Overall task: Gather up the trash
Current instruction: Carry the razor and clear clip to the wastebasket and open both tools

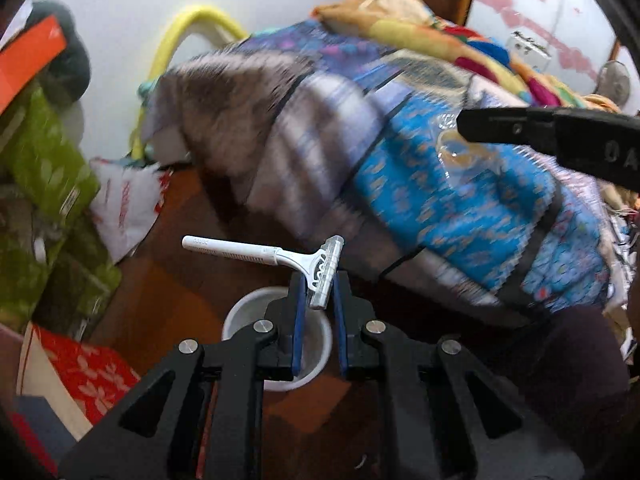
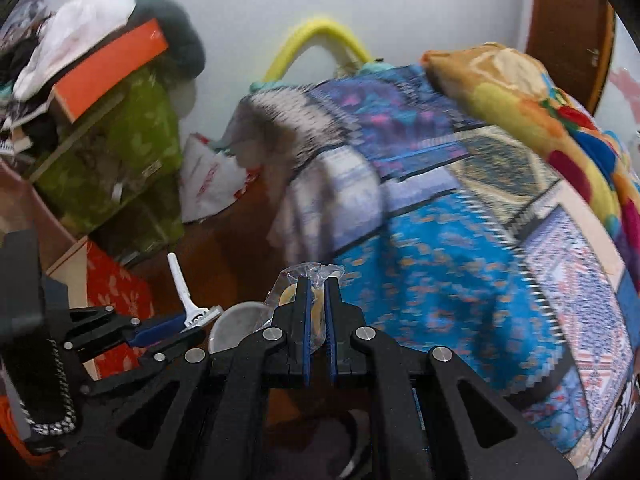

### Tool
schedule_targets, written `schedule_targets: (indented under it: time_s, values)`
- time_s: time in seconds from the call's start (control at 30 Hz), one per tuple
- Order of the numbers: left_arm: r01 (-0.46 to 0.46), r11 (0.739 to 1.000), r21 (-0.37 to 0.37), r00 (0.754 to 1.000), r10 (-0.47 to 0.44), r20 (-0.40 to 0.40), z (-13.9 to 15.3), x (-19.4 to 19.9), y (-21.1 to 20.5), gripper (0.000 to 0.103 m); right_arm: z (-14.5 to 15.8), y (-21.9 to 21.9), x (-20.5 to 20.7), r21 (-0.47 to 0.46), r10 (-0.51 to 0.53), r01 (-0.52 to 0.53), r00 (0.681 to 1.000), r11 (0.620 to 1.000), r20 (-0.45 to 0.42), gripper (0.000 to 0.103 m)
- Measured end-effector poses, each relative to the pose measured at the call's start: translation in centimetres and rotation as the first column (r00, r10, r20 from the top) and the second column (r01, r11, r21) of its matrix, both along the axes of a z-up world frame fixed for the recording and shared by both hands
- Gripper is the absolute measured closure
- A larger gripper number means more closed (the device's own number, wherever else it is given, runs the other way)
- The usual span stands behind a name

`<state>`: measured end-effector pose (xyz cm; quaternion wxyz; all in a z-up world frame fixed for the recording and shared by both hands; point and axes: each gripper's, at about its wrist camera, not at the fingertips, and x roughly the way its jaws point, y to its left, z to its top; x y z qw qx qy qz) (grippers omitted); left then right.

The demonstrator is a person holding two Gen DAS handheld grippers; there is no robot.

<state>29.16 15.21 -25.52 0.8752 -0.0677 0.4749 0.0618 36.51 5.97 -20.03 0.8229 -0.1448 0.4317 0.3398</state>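
My left gripper (image 1: 319, 280) is shut on the head of a white disposable razor (image 1: 256, 255), whose handle sticks out to the left. It hangs over a small white bin (image 1: 320, 352) on the brown floor. My right gripper (image 2: 316, 284) is shut on a clear plastic wrapper (image 2: 310, 270) with a yellow patch inside. In the right wrist view the left gripper (image 2: 188, 322), the razor (image 2: 182, 286) and the bin (image 2: 230, 326) sit to the lower left. In the left wrist view the right gripper's finger (image 1: 520, 128) and the wrapper (image 1: 464, 152) show at the upper right.
A bed heaped with blue patterned blankets (image 1: 440, 184) fills the right side. Green boxes (image 1: 40, 168) with an orange box on top stand at the left. A white plastic bag (image 1: 128, 204) and a red floral box (image 1: 88, 372) lie on the floor.
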Motion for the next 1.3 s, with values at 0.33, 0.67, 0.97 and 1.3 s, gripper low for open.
schedule_targets:
  time_s: [0.33,0.67,0.97,1.3]
  values:
    - [-0.079,0.995,-0.06,0.979,0.066,-0.195,-8.7,-1.6,4.3,0.09,-7.3,7.1,-0.8,-0.082,0.092,-0.107,0.982,0.991,-0.167,0.097]
    - [-0.108,0.991,-0.081,0.941,0.076,-0.328,-14.7,-1.3,5.9,0.09,-14.4,11.0,0.1,-0.196,0.094,-0.162,0.944,0.967,-0.317,0.097]
    - [-0.18,0.972,-0.153,0.926,0.115,-0.361,-15.7,-0.4,7.7,0.076,-15.2,11.2,0.8,-0.169,0.104,-0.189,0.903,0.967,-0.416,0.067]
    - [-0.154,0.986,-0.057,0.958,0.135,-0.253,-8.5,-2.6,6.1,0.076,-9.5,7.9,-1.7,-0.148,0.144,-0.189,0.953,0.971,-0.266,0.066]
